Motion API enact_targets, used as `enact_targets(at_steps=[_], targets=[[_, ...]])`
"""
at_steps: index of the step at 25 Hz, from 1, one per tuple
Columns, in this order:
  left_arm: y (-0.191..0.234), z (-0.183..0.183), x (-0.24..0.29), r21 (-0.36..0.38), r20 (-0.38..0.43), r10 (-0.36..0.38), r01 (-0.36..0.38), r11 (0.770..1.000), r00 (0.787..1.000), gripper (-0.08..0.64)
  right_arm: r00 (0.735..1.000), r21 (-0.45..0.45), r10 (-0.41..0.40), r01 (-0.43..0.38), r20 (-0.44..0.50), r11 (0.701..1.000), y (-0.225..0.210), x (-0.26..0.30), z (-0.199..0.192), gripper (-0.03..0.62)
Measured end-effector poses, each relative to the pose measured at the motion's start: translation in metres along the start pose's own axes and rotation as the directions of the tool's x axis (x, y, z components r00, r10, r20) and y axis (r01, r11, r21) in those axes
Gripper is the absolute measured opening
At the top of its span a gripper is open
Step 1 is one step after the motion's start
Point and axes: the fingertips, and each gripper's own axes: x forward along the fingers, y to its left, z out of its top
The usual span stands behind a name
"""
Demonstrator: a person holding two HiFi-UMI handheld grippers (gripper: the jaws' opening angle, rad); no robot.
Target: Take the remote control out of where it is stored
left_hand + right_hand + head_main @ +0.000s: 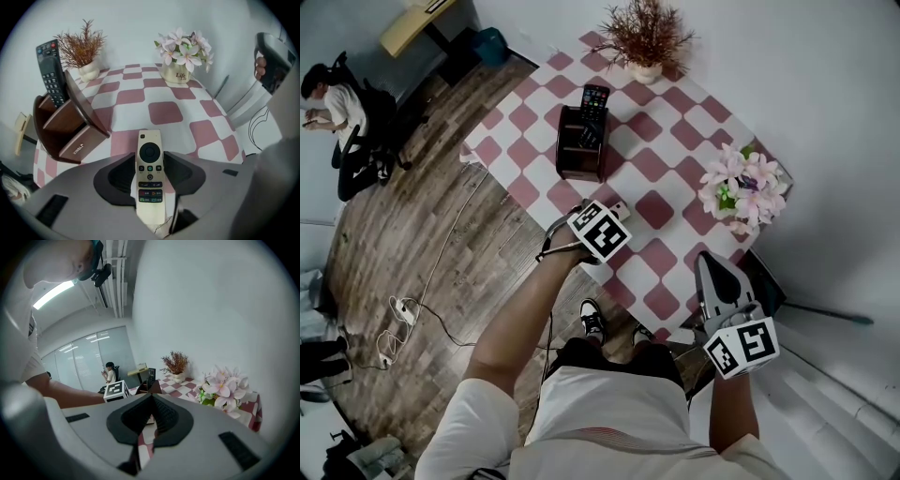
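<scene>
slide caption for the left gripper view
Left gripper grips a cream remote over the checked table; a black remote stands in the brown holder.

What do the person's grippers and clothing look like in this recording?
The left gripper and right gripper are grey plastic shells with black ribbed jaw pads. Each carries a white cube with black square markers: left cube, right cube. The person wears a white short-sleeved shirt and dark shorts.

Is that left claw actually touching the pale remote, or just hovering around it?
Touching. In the left gripper view the remote sits between the jaws of the left gripper, with both jaws pressed against its long sides and no gap showing.
</scene>
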Motion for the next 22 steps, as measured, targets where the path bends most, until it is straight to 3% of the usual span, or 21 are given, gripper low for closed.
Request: enact_targets(at_steps=[4, 6, 9, 10, 14, 22], targets=[[0.011, 0.010, -0.036, -0.071, 0.152, 0.052, -0.041, 0.997, 0.987, 0.189, 1.000, -0.008, -0.001, 0.001, 0.001, 1.000, 0.001, -0.003, 0.002, 0.014], [0.014, 0.024, -0.068, -0.141, 0.305, 0.066, -0.024, 0.990, 0.950, 0.187, 1.000, -0.013, -0.002, 0.002, 0.003, 1.000, 0.003, -0.005, 0.002, 0.014], [0.017, 0.046, -0.127, -0.239, 0.531, 0.119, 0.013, 0.971, 0.839, 0.117, 1.000, -0.020, 0.000, 0.000, 0.008, 1.000, 0.007, -0.007, 0.005, 0.014], [0.018, 0.049, -0.146, -0.256, 0.581, 0.147, 0.008, 0.967, 0.801, 0.073, 1.000, -0.022, 0.003, -0.002, 0.012, 1.000, 0.009, -0.008, 0.008, 0.014], [0.020, 0.050, -0.205, -0.306, 0.711, 0.231, -0.003, 0.952, 0.664, 0.022, 0.999, -0.045, 0.031, -0.029, 0.041, 0.999, 0.023, -0.008, 0.026, 0.014], [0.016, 0.016, -0.290, -0.374, 0.805, 0.347, -0.042, 0.926, 0.482, 0.009, 0.993, -0.087, 0.075, -0.067, 0.087, 0.994, 0.049, -0.010, 0.053, 0.014]])
